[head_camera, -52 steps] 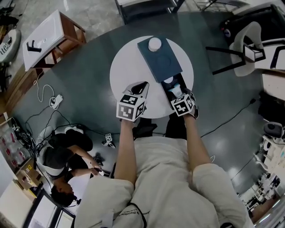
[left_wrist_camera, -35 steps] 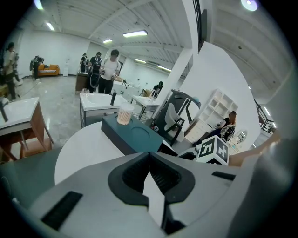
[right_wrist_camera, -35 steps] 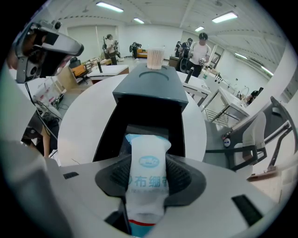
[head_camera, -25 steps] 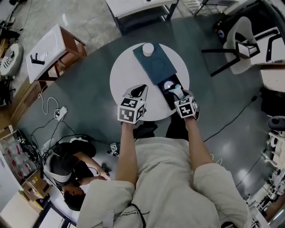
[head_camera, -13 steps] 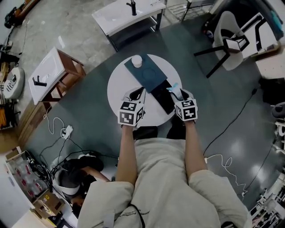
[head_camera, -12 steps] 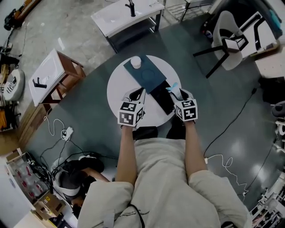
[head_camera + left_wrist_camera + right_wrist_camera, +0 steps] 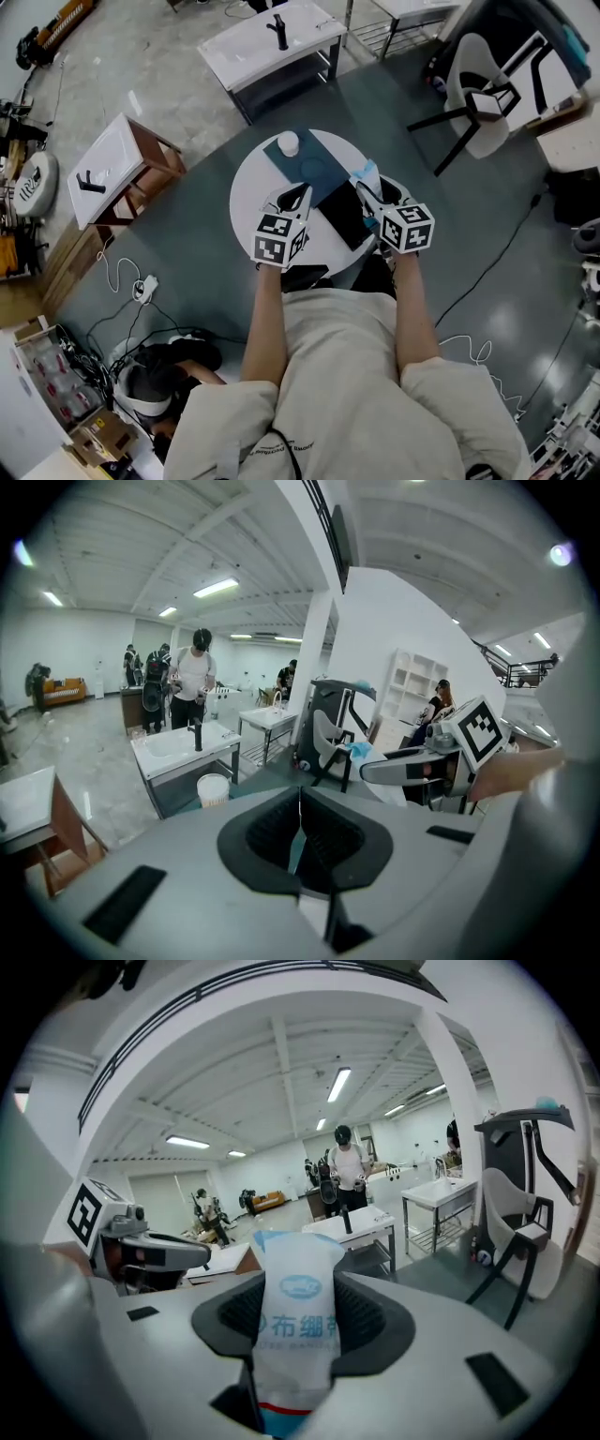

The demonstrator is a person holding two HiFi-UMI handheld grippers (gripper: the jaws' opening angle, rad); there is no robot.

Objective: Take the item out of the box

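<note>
White packet (image 7: 298, 1269) sits pinched between right gripper's (image 7: 300, 1326) fingers; left gripper's (image 7: 300, 825) fingers closed, empty.

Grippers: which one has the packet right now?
The right gripper, jaws clamped on the white packet with blue print; the left gripper is shut with nothing between its jaws.

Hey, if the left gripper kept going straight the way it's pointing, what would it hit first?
Probably the dark blue box on the round table, just ahead of the left gripper. The white cup lies farther along. Depth is hard to judge.
</note>
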